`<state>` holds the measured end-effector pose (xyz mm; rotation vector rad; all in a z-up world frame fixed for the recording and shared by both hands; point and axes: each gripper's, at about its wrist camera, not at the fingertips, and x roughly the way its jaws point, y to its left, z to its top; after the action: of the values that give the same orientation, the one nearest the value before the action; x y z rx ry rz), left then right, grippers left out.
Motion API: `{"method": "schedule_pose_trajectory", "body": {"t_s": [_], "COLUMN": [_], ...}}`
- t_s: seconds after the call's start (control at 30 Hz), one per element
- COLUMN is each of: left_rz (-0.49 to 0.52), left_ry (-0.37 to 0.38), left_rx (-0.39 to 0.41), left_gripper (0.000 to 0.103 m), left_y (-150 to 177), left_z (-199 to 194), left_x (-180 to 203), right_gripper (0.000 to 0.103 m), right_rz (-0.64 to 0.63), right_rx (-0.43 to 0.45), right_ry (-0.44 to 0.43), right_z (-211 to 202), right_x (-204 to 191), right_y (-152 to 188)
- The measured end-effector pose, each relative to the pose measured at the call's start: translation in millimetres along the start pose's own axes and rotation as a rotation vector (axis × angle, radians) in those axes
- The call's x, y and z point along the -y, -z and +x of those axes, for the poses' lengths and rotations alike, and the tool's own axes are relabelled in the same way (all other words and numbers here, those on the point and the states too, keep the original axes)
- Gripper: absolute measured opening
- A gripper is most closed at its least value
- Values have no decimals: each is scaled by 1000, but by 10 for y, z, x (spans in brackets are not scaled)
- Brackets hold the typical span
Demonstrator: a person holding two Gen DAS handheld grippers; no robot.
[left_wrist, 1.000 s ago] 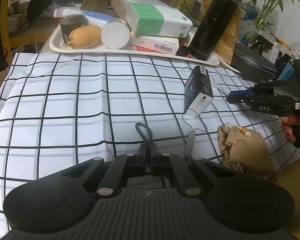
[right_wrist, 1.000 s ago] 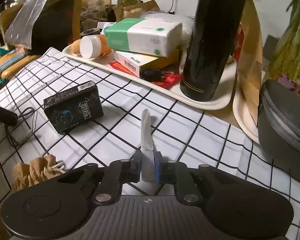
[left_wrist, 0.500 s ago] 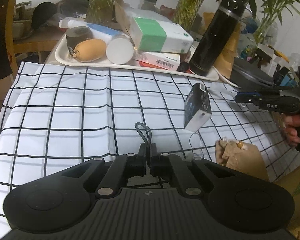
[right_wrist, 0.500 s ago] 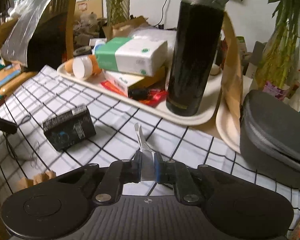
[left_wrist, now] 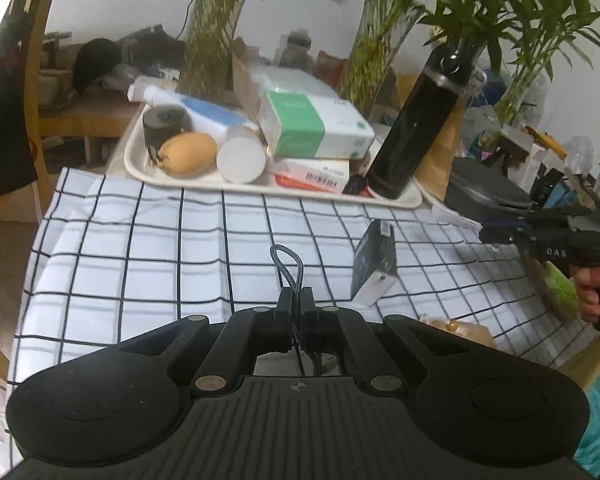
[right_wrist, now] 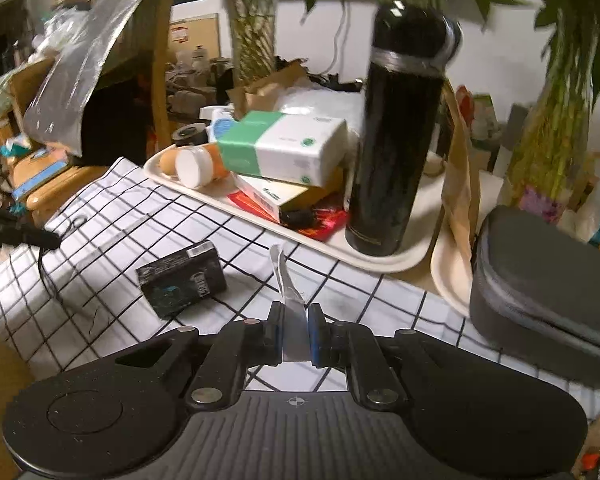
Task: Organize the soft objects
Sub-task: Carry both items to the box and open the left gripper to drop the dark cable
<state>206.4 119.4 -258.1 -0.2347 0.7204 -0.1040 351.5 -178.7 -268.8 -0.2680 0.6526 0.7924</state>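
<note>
Braided grey cord (left_wrist: 290, 268) is pinched in the closed left gripper (left_wrist: 296, 306), trailing over the checked table (left_wrist: 140, 248); a snag could tug it free. Rightward, the right gripper (right_wrist: 296, 334) is clamped on a clear plastic strip (right_wrist: 286, 292), which may slip. Only the left view shows the tan pouch (left_wrist: 460, 326).

Dim indoor light w/ cool cast, both views. Checked cloth (left_wrist: 140, 264) is the brightest area, soft shadows only. Motion blur smears the plants (right_wrist: 556, 92) at 12–2 o'clock and the black flask (right_wrist: 396, 128). Strong fisheye bend, dark vignette at corners.
</note>
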Motion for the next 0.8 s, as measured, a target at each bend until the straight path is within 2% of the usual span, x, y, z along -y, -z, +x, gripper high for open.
{"method": "schedule_pose_trajectory", "body": {"t_s": [0.5,0.8], "left_rz": [94,175], "left_ry": [-23,-25], "left_rx": [96,140], "left_gripper": [3,3], "left_y": [-368,-488], "left_z": [-667,-1098], "left_x": [244,528], "right_gripper": [15,15], "right_rz": [-15,-25], "right_rx": [87,140], "right_ry": [18,-15], "right_z": [-726,-1297], "right_x": [-210,-393], "right_y": [-83,-121]}}
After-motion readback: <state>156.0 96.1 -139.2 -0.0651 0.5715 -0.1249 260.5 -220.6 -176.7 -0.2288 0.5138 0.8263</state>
